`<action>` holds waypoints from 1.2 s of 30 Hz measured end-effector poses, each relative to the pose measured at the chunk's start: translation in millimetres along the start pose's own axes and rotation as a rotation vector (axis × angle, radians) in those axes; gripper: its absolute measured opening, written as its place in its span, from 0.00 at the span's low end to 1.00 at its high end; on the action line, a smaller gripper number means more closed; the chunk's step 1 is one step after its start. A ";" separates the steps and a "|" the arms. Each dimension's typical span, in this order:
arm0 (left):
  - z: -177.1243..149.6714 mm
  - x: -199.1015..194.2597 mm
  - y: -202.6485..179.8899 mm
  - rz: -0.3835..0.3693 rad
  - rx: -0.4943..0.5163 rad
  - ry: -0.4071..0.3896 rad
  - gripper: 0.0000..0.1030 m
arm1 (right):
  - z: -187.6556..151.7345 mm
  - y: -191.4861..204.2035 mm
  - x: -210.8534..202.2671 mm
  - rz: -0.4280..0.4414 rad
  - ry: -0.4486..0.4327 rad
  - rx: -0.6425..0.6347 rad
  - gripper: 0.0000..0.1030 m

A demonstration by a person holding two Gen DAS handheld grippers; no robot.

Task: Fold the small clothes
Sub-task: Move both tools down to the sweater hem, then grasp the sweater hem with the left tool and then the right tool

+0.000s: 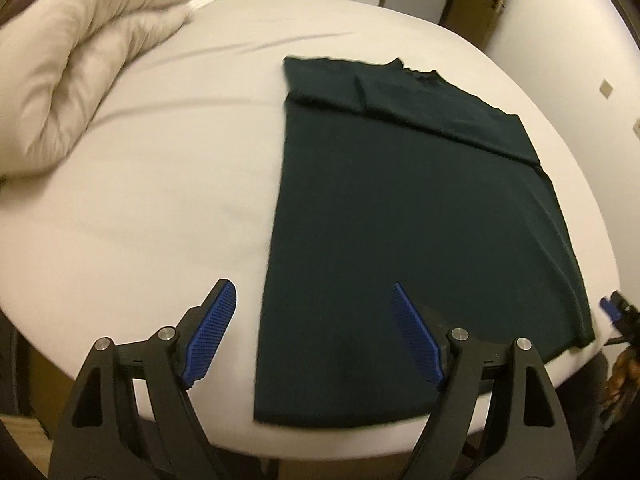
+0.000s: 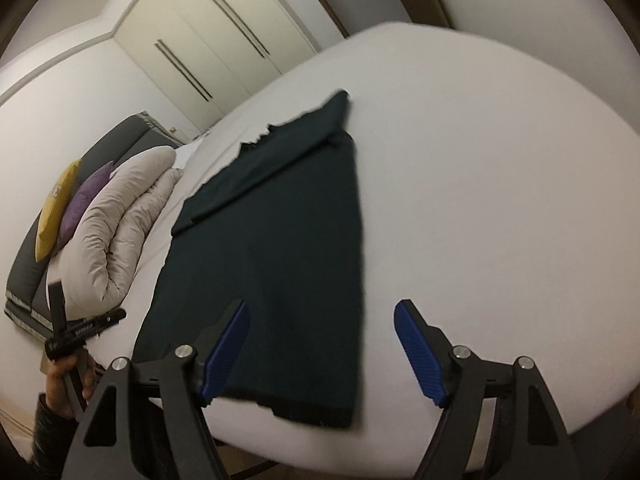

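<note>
A dark green shirt (image 1: 400, 220) lies flat on the white bed (image 1: 140, 200), folded into a long narrow strip with its collar at the far end and its hem at the near edge. My left gripper (image 1: 311, 286) hovers open over the strip's near left edge, nothing between its blue pads. In the right wrist view the same shirt (image 2: 280, 240) stretches away from me. My right gripper (image 2: 320, 304) stands open above its near right corner, holding nothing. A hand (image 2: 64, 380) carries the left gripper's body (image 2: 80, 328) at the lower left.
A folded beige duvet (image 1: 80, 60) lies on the bed at the far left, with a yellow pillow (image 2: 56, 208) and a purple pillow (image 2: 86, 200) behind it. Cream wardrobe doors (image 2: 200, 40) stand beyond the bed. The bed's front edge (image 1: 360, 440) runs just under the grippers.
</note>
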State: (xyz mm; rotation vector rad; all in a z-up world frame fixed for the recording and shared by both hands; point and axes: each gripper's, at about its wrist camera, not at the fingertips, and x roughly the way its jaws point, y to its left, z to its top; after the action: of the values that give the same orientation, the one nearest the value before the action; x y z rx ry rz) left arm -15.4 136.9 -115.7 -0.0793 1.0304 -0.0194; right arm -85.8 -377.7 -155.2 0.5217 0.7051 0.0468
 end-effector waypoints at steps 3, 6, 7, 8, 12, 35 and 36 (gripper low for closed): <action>-20.4 4.9 16.7 -0.059 -0.058 0.046 0.77 | -5.7 -5.5 4.1 0.011 0.031 0.030 0.75; -37.0 8.6 29.9 -0.089 -0.095 0.075 0.74 | -10.7 -8.4 10.7 0.027 0.072 0.057 0.73; -43.3 9.9 37.7 -0.113 -0.124 0.087 0.74 | -12.4 -9.2 11.8 0.034 0.082 0.066 0.72; -46.9 10.8 43.3 -0.132 -0.146 0.094 0.74 | -14.1 -10.0 12.7 0.042 0.090 0.075 0.72; -56.3 13.8 60.4 -0.191 -0.201 0.109 0.70 | -15.4 -11.6 13.0 0.053 0.100 0.098 0.72; -71.8 33.1 108.8 -0.406 -0.425 0.240 0.37 | -17.4 -32.5 10.6 0.165 0.167 0.230 0.62; -71.9 34.5 109.9 -0.418 -0.437 0.239 0.39 | -17.6 -33.3 10.8 0.168 0.168 0.233 0.62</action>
State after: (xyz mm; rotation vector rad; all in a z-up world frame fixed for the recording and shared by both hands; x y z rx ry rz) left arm -61.6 240.6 -190.3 -0.7039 1.2277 -0.1876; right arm -93.0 -396.7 -188.8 0.8070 0.8347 0.1683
